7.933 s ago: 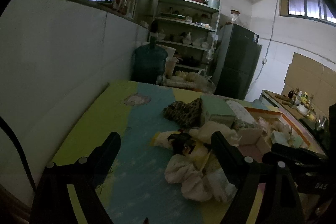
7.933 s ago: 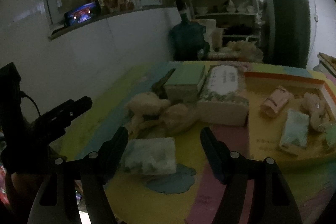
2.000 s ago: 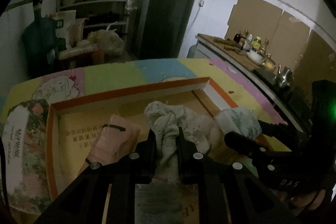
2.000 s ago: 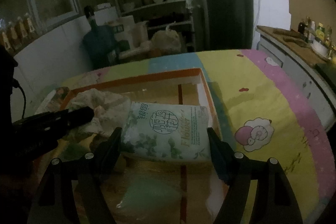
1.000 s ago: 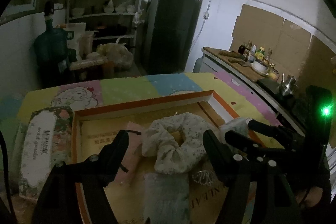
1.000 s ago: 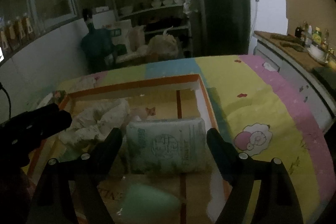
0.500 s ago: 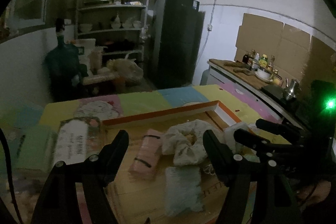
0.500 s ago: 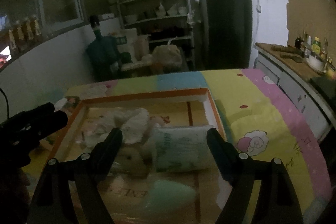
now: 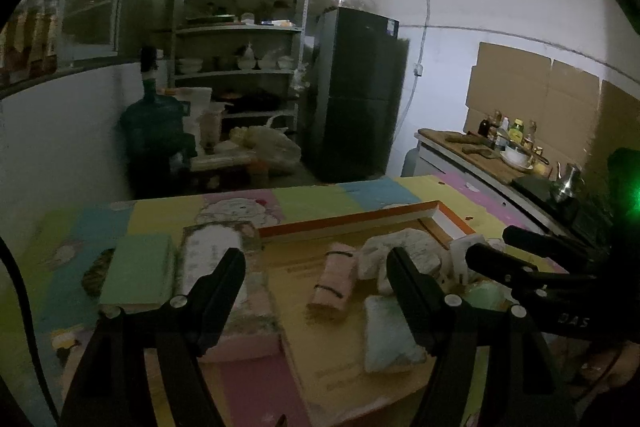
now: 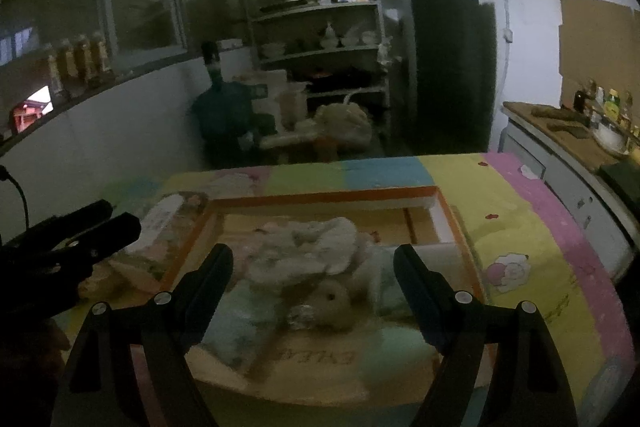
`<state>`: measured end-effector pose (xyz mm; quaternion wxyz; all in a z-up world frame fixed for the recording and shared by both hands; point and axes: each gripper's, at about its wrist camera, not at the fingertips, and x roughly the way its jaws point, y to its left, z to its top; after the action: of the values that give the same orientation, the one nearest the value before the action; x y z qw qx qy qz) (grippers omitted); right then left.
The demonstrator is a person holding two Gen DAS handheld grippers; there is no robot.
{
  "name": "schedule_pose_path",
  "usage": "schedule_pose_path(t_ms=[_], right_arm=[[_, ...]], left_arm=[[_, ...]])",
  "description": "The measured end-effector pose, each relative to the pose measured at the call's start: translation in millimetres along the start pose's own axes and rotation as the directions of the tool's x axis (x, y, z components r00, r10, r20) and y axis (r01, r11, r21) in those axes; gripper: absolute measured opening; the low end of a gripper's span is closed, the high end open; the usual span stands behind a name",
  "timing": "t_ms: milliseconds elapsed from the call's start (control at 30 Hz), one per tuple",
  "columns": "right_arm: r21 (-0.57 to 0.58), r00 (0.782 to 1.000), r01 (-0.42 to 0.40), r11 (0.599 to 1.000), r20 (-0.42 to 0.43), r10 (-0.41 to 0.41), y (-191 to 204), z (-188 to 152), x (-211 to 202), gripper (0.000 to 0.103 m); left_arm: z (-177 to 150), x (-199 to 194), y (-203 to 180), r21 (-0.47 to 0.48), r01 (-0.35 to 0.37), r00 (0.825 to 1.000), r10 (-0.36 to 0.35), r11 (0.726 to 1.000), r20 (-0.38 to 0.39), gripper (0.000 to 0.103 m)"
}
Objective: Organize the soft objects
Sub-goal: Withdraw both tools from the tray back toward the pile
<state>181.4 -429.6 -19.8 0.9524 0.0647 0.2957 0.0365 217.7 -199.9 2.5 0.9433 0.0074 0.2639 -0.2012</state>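
Table (image 9: 312, 199) under a pastel patchwork cloth fills a dim kitchen, with shelves (image 9: 240, 31) and a dark fridge (image 9: 356, 95) behind and a counter (image 9: 472, 155) to the right. On the cloth sits an orange-rimmed tray (image 10: 320, 197) holding the soft things: a pale scrunchie (image 10: 308, 247), a pink roll (image 9: 334, 281), a tissue pack (image 9: 388, 331). Two boxes (image 9: 216, 259) lie just left of the tray. Left gripper (image 9: 316, 267) hovers over the tray's left edge, jaws wide and empty. Right gripper (image 10: 314, 265) hangs above the tray, also spread wide, holding nothing.
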Motion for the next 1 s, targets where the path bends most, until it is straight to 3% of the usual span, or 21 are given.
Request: schedule_pose_path(t_ms=[500,1000], right_arm=[[-0.045,0.999,-0.046,0.998,0.014,0.047,59,-6,-20,0.084],[-0.055,0.996,-0.090,0.994,0.015,0.091,129,-26,-24,0.084]], left_arm=[[-10,-46,43,-0.045,-0.032,0.999,0.034,0.998,0.042,0.073],[-32,-94,123,-0.127,-0.115,0.990,0.124,0.985,0.069,0.073]])
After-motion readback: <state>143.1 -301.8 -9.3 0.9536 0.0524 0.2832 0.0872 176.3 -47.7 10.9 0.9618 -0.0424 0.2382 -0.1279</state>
